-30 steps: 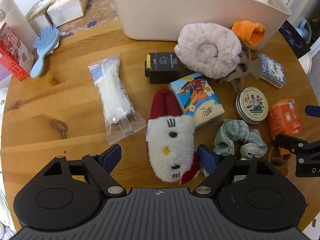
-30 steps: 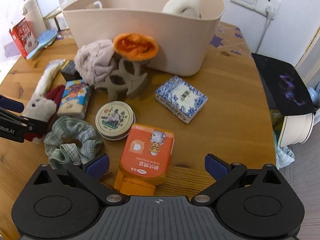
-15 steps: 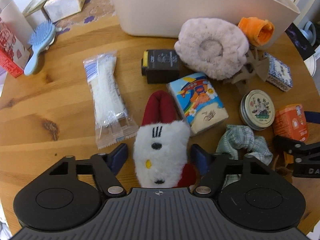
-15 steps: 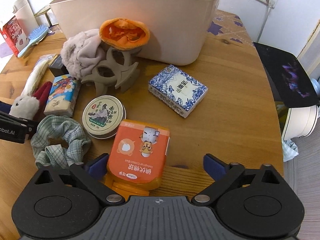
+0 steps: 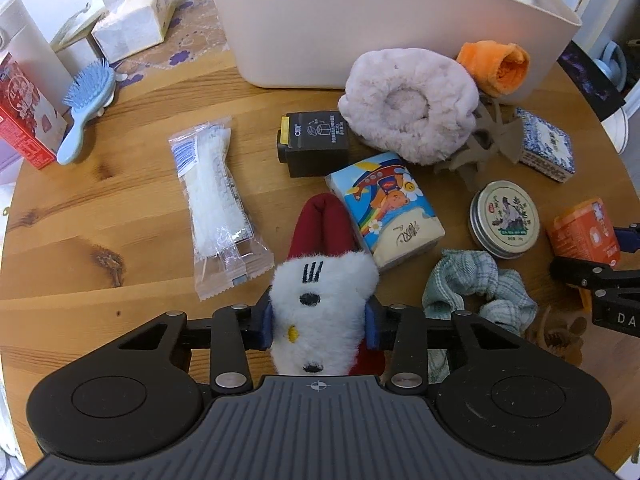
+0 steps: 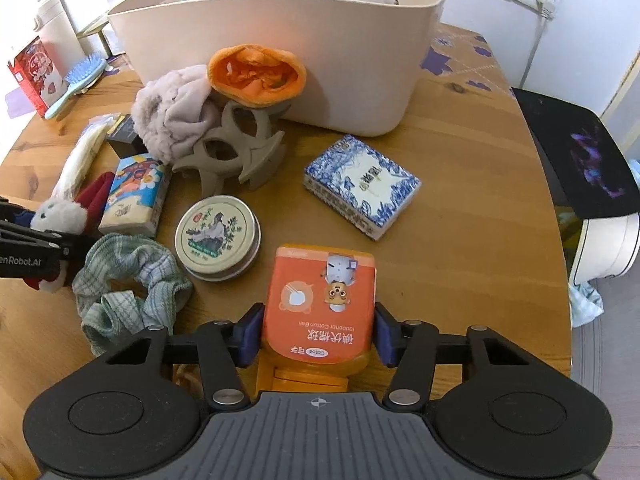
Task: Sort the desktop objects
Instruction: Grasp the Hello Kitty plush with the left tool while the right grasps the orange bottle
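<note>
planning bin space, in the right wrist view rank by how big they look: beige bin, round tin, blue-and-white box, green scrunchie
1. beige bin, by far the largest.
2. green scrunchie
3. blue-and-white box
4. round tin

The last three look close in size, and the scrunchie lies nearer the camera, so their order is unsure.

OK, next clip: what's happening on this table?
A person is sorting clutter on a round wooden table with a handheld gripper in each hand. The left gripper is closing around a white plush toy with red cloth parts, its pads at the fur on both sides. The right gripper is closing on an orange cotton-ball box, which sits between its pads. Both items rest on the table. A beige bin stands behind, with something white and fluffy already inside.
</note>
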The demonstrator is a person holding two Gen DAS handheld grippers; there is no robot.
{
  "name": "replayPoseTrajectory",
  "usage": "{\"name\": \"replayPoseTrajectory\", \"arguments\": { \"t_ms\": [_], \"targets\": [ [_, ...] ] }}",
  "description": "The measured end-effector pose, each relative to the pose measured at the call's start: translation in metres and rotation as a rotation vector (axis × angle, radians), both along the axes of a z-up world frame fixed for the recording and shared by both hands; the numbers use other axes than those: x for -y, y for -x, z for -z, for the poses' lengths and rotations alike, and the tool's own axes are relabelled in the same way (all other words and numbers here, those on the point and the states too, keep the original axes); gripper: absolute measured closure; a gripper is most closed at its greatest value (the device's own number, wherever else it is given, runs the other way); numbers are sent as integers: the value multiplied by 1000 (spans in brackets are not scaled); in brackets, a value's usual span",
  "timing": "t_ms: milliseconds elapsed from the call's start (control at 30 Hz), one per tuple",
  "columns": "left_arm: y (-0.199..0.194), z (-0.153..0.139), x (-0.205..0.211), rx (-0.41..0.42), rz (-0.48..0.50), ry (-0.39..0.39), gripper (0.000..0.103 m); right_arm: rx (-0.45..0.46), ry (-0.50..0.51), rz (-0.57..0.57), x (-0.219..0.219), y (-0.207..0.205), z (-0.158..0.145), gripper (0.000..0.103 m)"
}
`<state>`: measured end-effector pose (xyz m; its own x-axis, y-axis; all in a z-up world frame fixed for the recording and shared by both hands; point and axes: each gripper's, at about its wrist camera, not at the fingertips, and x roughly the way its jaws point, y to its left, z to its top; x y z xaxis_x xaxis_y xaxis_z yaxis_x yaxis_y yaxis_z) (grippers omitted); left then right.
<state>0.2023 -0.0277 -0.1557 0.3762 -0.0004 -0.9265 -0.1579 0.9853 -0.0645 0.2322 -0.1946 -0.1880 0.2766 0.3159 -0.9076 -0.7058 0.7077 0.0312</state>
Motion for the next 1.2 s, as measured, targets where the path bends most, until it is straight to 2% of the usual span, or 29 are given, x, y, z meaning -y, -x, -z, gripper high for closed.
{"name": "replayPoseTrajectory", "arguments": {
  "t_ms": [300, 700, 1200],
  "targets": [
    [22, -12, 2, 28, 9, -10, 62, -29, -60, 67, 19, 6, -8, 51],
    [41, -33, -5, 87, -21, -40, 62, 25, -98, 60, 29, 22, -36, 51],
    [62, -70, -18, 179, -38, -3, 62, 93, -136, 60, 34, 43, -74, 51]
  ]
}}
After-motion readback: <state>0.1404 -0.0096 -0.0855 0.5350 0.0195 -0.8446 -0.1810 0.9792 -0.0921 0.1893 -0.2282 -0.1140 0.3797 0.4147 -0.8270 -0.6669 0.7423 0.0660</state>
